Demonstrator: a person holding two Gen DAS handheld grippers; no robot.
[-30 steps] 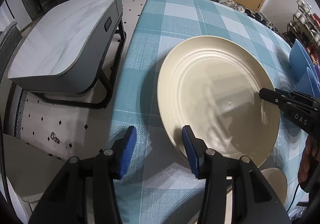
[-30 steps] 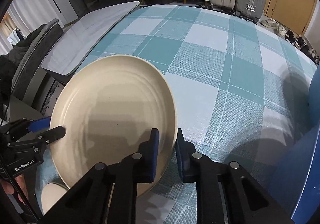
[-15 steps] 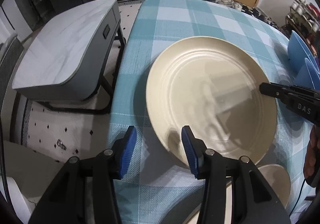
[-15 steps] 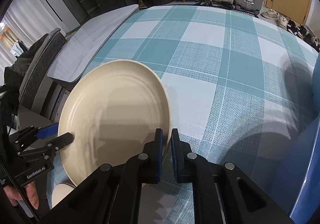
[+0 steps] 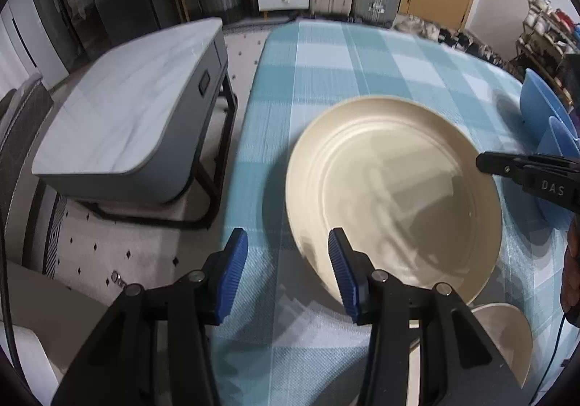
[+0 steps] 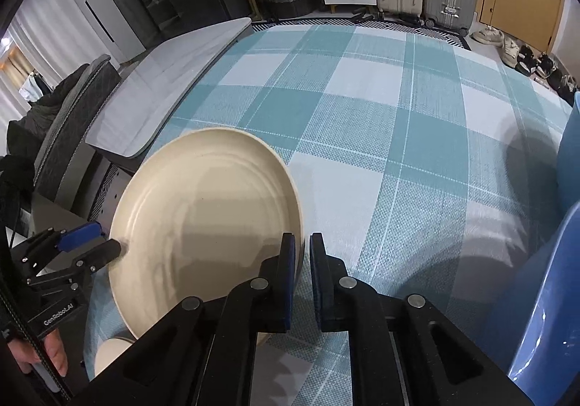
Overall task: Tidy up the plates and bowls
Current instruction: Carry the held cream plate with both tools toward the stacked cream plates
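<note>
A large cream plate [image 5: 395, 195] is held tilted above the teal checked tablecloth [image 5: 348, 58]. My right gripper [image 6: 300, 273] is shut on the plate's rim [image 6: 203, 217]; its black finger also shows at the plate's right edge in the left wrist view [image 5: 507, 166]. My left gripper [image 5: 286, 268] is open, its right finger against the plate's near-left rim, its left finger off the plate. In the right wrist view the left gripper [image 6: 90, 246] sits at the plate's left edge. A smaller cream dish [image 5: 507, 337] lies below the plate.
Blue plates [image 5: 543, 116] stand upright at the table's right side; a blue one [image 6: 543, 297] is close to my right gripper. A grey marble-topped side table [image 5: 137, 116] stands left of the table edge. Drawers, suitcases and a basket line the far wall.
The plate has been lifted and tilted more steeply by the right gripper. The left gripper stays open and has drawn back, so the plate sits farther to its right.
</note>
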